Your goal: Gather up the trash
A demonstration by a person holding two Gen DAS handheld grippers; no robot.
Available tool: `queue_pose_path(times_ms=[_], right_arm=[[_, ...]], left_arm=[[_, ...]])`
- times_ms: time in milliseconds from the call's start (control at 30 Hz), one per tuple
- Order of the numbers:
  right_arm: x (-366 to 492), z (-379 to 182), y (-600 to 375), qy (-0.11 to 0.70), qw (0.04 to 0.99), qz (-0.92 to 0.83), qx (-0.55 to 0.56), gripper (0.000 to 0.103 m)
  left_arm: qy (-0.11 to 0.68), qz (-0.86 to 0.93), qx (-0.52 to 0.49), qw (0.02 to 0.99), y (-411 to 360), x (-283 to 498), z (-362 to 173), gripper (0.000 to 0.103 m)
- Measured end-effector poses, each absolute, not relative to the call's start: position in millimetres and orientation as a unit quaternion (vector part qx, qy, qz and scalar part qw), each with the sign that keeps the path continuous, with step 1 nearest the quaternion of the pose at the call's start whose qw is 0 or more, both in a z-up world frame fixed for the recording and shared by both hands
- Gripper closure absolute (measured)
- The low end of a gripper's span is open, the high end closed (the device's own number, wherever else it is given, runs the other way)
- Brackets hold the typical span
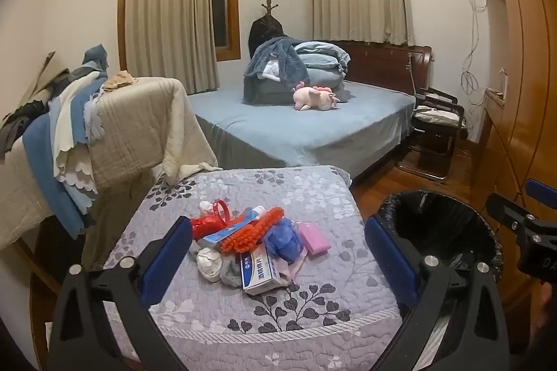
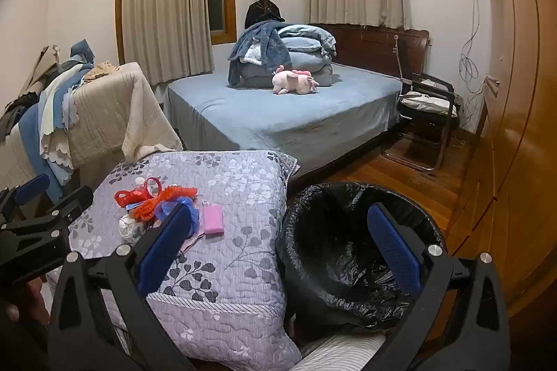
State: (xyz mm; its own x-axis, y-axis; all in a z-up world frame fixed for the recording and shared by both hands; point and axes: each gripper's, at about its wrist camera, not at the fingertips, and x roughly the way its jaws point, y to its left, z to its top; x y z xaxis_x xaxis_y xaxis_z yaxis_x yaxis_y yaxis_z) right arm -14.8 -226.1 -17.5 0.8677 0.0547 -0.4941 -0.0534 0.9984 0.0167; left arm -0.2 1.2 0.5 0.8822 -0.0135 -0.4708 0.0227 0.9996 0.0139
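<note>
- 2 grippers, both spread to their widest and holding nothing: the left gripper (image 1: 278, 252) hangs over the trash pile (image 1: 254, 245), and the right gripper (image 2: 278, 242) straddles the edge between the floral quilted surface (image 2: 243, 183) and the black-lined bin (image 2: 348, 231).
- At the left, draped blankets (image 1: 104, 134) hang over a rack beside the quilt; a wide sweep of the left gripper could snag them.
- In the pile, a red ribbon (image 1: 205, 226), an orange bristly brush (image 1: 254, 230), a toothpaste tube (image 1: 233, 228), a crumpled tissue (image 1: 209, 261), a blue plastic bag (image 1: 283, 242) and a white carton (image 1: 259, 271) overlap, so 1 closing pinch may drag neighbours along or push some off the soft surface.
- A pink bar (image 1: 315, 237) lies just beside the pile, low and flat; the pads could slide over it.
- To the right, the bin's loose liner may fold inward and catch a drop.
- Behind, the bed (image 1: 296, 127) and pink plush toy (image 1: 313, 95) sit well apart.
</note>
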Motion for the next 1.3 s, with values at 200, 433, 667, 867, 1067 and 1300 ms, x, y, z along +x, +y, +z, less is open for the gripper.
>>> queue_pose_path(times_ms=[200, 433, 667, 867, 1067, 1300], right_arm=[[-13.2, -17.9, -226.7, 0.256, 0.966, 0.027, 0.002, 0.004], [-14.4, -17.8, -224.6, 0.253, 0.967, 0.027, -0.002, 0.004], [-15.3, -17.9, -224.5, 0.253, 0.967, 0.027, -0.001, 0.004], [-15.2, -18.2, -224.9, 0.253, 0.967, 0.026, -0.001, 0.004], [-15.0, -18.9, -224.1, 0.253, 0.967, 0.027, 0.000, 0.005], [-14.6, -19.6, -223.8, 0.253, 0.967, 0.027, 0.000, 0.004]], left_arm=[[0.247, -0.001, 0.015, 0.969, 2.2, 2.2, 1.4, 0.006], [0.243, 0.001, 0.018, 0.970, -1.9, -1.5, 1.2, 0.006], [0.242, 0.002, 0.016, 0.970, -0.4, -1.2, 1.0, 0.006], [0.242, 0.002, 0.017, 0.970, -0.3, -0.7, 0.7, 0.006], [0.243, 0.002, 0.017, 0.970, -1.1, -1.5, 1.0, 0.006], [0.243, 0.002, 0.017, 0.970, 1.8, 2.2, -0.5, 0.006]])
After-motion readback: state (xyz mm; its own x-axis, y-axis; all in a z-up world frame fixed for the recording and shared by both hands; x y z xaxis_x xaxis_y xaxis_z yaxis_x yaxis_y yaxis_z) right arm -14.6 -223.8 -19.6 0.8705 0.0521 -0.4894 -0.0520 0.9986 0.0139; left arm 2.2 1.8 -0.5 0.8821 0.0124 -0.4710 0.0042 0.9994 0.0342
